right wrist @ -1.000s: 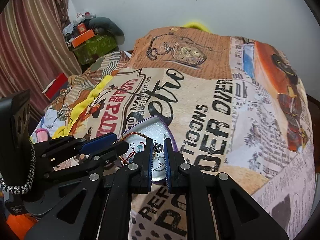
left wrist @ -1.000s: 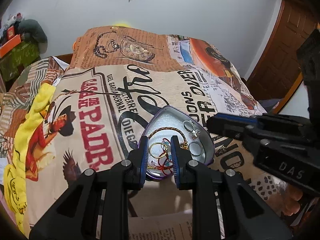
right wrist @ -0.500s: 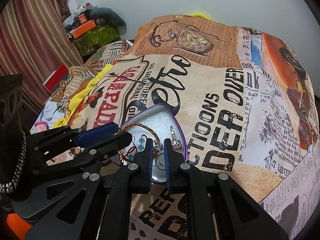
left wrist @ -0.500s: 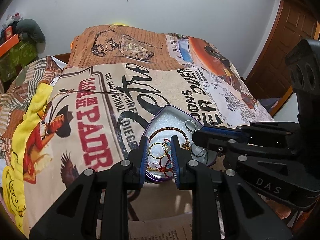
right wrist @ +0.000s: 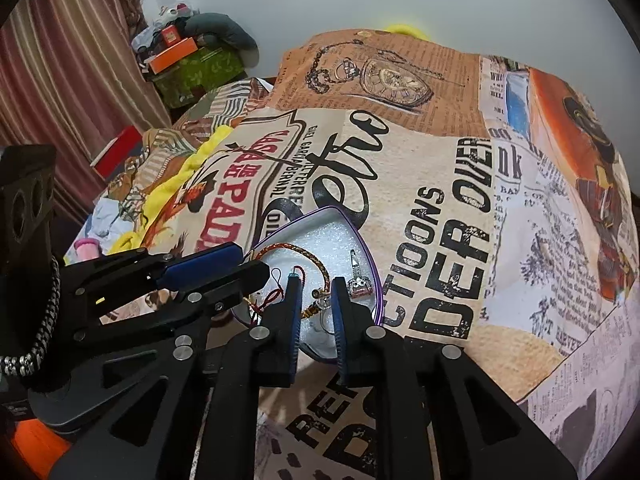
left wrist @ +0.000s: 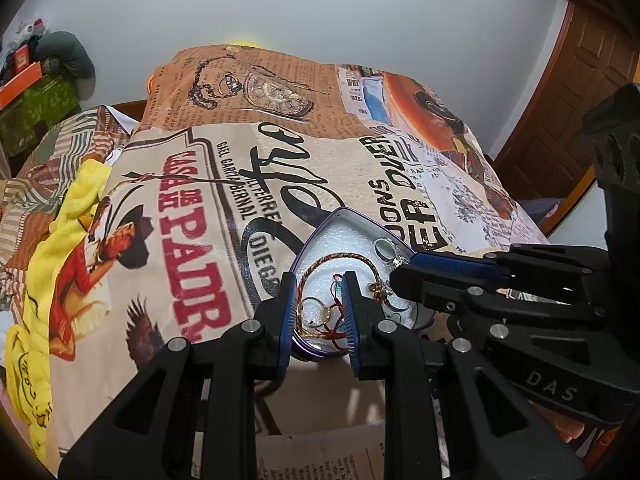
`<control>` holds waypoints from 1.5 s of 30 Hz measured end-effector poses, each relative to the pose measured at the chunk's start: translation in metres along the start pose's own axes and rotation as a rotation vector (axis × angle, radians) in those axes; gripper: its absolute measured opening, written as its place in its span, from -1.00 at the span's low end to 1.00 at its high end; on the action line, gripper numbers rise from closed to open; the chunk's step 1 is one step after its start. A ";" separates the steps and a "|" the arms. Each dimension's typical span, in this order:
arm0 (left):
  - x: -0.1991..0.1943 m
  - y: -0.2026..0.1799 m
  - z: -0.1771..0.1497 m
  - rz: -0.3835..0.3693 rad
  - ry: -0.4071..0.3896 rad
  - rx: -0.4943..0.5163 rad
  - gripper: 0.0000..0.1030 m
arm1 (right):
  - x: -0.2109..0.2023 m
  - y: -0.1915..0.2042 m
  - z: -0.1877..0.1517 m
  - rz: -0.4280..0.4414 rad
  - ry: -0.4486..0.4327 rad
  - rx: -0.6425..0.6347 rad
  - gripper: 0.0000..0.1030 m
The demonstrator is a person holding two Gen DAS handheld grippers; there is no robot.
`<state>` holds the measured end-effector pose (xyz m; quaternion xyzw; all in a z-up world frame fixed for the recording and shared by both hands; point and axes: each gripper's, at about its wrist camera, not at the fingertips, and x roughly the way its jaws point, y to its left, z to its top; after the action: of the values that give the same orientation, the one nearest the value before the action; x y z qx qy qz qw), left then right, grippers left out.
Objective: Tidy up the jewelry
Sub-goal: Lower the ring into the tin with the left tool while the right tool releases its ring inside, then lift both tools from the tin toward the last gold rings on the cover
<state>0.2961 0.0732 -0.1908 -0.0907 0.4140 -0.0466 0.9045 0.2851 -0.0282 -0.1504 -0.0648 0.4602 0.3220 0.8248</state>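
Observation:
A heart-shaped purple tin [left wrist: 320,224] [right wrist: 370,256] with white foam lining lies on the bed. It holds a braided brown bracelet [left wrist: 340,257] [right wrist: 304,250], gold rings [left wrist: 316,312], a red cord piece [left wrist: 334,330] and silver rings [left wrist: 382,246]. A silver pendant [right wrist: 357,280] lies at the tin's right rim. My left gripper [left wrist: 319,284] is open just above the tin's near part, over the gold rings. My right gripper [right wrist: 314,286] is open over the tin, around the bracelet's clasp end. Neither holds anything.
The tin rests on a bedspread [left wrist: 192,208] printed with newspaper and poster art. A yellow cloth [left wrist: 80,200] lies at the left. Boxes and clutter [right wrist: 192,60] stand by the wall and a curtain [right wrist: 52,80]. A wooden door [left wrist: 580,92] is at the right.
Both grippers moved closer over the tin. The right gripper's jaws opened wider than a second ago. The jewelry has not moved.

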 end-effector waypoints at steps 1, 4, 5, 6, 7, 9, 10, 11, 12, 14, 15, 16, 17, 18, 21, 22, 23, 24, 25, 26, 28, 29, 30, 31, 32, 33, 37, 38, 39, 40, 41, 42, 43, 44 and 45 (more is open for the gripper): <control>-0.001 0.000 0.000 0.001 0.000 0.000 -0.58 | -0.002 0.001 0.000 -0.006 -0.005 -0.006 -0.69; -0.005 0.000 0.001 0.003 -0.003 -0.001 -0.57 | -0.007 0.004 0.000 -0.020 -0.016 -0.019 -0.66; -0.007 0.000 0.002 0.004 -0.004 -0.001 -0.57 | -0.009 0.005 0.000 -0.027 -0.020 -0.023 -0.66; -0.009 0.000 0.002 0.006 -0.006 -0.002 -0.57 | -0.011 0.005 0.000 -0.034 -0.025 -0.028 -0.66; -0.011 -0.001 0.002 0.006 -0.008 -0.002 -0.57 | -0.014 0.006 0.000 -0.042 -0.032 -0.033 -0.66; -0.016 -0.001 0.003 0.008 -0.014 -0.001 -0.57 | -0.020 0.008 0.000 -0.050 -0.041 -0.038 -0.66; -0.019 -0.002 0.004 0.010 -0.018 0.000 -0.57 | -0.024 0.008 -0.001 -0.053 -0.047 -0.038 -0.65; -0.023 -0.003 0.004 0.010 -0.023 0.000 -0.57 | -0.027 0.009 -0.001 -0.058 -0.053 -0.038 -0.65; -0.027 -0.003 0.005 0.010 -0.027 -0.001 -0.57 | -0.030 0.009 -0.001 -0.063 -0.058 -0.039 -0.65; -0.035 -0.006 0.005 0.012 -0.037 0.002 -0.57 | -0.038 0.011 -0.003 -0.077 -0.070 -0.044 -0.65; -0.039 -0.007 0.005 0.013 -0.041 0.005 -0.57 | -0.041 0.011 -0.004 -0.083 -0.075 -0.046 -0.65; -0.043 -0.009 0.005 0.014 -0.046 0.009 -0.57 | -0.045 0.012 -0.005 -0.091 -0.082 -0.049 -0.65; -0.048 -0.010 0.004 0.015 -0.050 0.012 -0.57 | -0.048 0.013 -0.006 -0.096 -0.086 -0.050 -0.65; -0.052 -0.012 0.004 0.015 -0.054 0.015 -0.56 | -0.053 0.013 -0.007 -0.100 -0.092 -0.051 -0.65; -0.065 -0.018 0.002 0.015 -0.066 0.027 -0.56 | -0.065 0.015 -0.011 -0.108 -0.107 -0.051 -0.64; -0.069 -0.020 0.001 0.015 -0.069 0.031 -0.54 | -0.068 0.015 -0.013 -0.111 -0.111 -0.052 -0.64; -0.073 -0.022 0.000 0.016 -0.071 0.034 -0.52 | -0.072 0.017 -0.015 -0.119 -0.117 -0.053 -0.64; -0.077 -0.024 -0.002 0.018 -0.075 0.037 -0.46 | -0.075 0.017 -0.017 -0.124 -0.120 -0.054 -0.63; -0.080 -0.025 -0.003 0.020 -0.078 0.038 -0.42 | -0.078 0.018 -0.019 -0.127 -0.123 -0.055 -0.62; -0.083 -0.026 -0.004 0.021 -0.082 0.040 -0.42 | -0.082 0.018 -0.021 -0.128 -0.126 -0.053 -0.58; -0.089 -0.030 -0.008 0.021 -0.084 0.046 -0.41 | -0.088 0.018 -0.025 -0.127 -0.133 -0.044 -0.43; -0.092 -0.031 -0.010 0.021 -0.083 0.048 -0.41 | -0.092 0.018 -0.028 -0.126 -0.141 -0.037 -0.32; -0.095 -0.033 -0.013 0.021 -0.083 0.050 -0.41 | -0.096 0.018 -0.031 -0.125 -0.151 -0.030 -0.27; -0.097 -0.034 -0.015 0.020 -0.081 0.051 -0.41 | -0.101 0.018 -0.034 -0.125 -0.159 -0.025 -0.27; -0.099 -0.035 -0.017 0.019 -0.078 0.052 -0.41 | -0.103 0.018 -0.036 -0.128 -0.163 -0.023 -0.27; -0.100 -0.036 -0.019 0.018 -0.075 0.053 -0.41 | -0.107 0.019 -0.040 -0.133 -0.167 -0.021 -0.27; -0.103 -0.042 -0.030 0.014 -0.058 0.060 -0.41 | -0.115 0.019 -0.054 -0.141 -0.170 -0.015 -0.27; -0.103 -0.044 -0.034 0.010 -0.051 0.061 -0.41 | -0.116 0.019 -0.056 -0.141 -0.168 -0.013 -0.27; -0.103 -0.045 -0.037 0.007 -0.045 0.063 -0.41 | -0.117 0.018 -0.060 -0.140 -0.164 -0.011 -0.27; -0.102 -0.047 -0.040 0.004 -0.037 0.067 -0.41 | -0.117 0.018 -0.064 -0.139 -0.160 -0.008 -0.27; -0.101 -0.048 -0.043 0.005 -0.030 0.071 -0.41 | -0.117 0.018 -0.068 -0.140 -0.154 -0.006 -0.27; -0.100 -0.050 -0.047 0.008 -0.024 0.076 -0.41 | -0.115 0.017 -0.072 -0.141 -0.143 -0.006 -0.27; -0.099 -0.051 -0.049 0.010 -0.019 0.080 -0.41 | -0.112 0.016 -0.076 -0.143 -0.131 -0.003 -0.27; -0.098 -0.052 -0.053 0.010 -0.012 0.085 -0.41 | -0.110 0.015 -0.080 -0.144 -0.120 0.000 -0.27; -0.097 -0.053 -0.056 0.010 -0.006 0.088 -0.41 | -0.107 0.014 -0.083 -0.143 -0.109 0.003 -0.27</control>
<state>0.1903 0.0297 -0.1440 -0.0486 0.4093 -0.0599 0.9091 0.1774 -0.1014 -0.1093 -0.0788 0.4094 0.2646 0.8696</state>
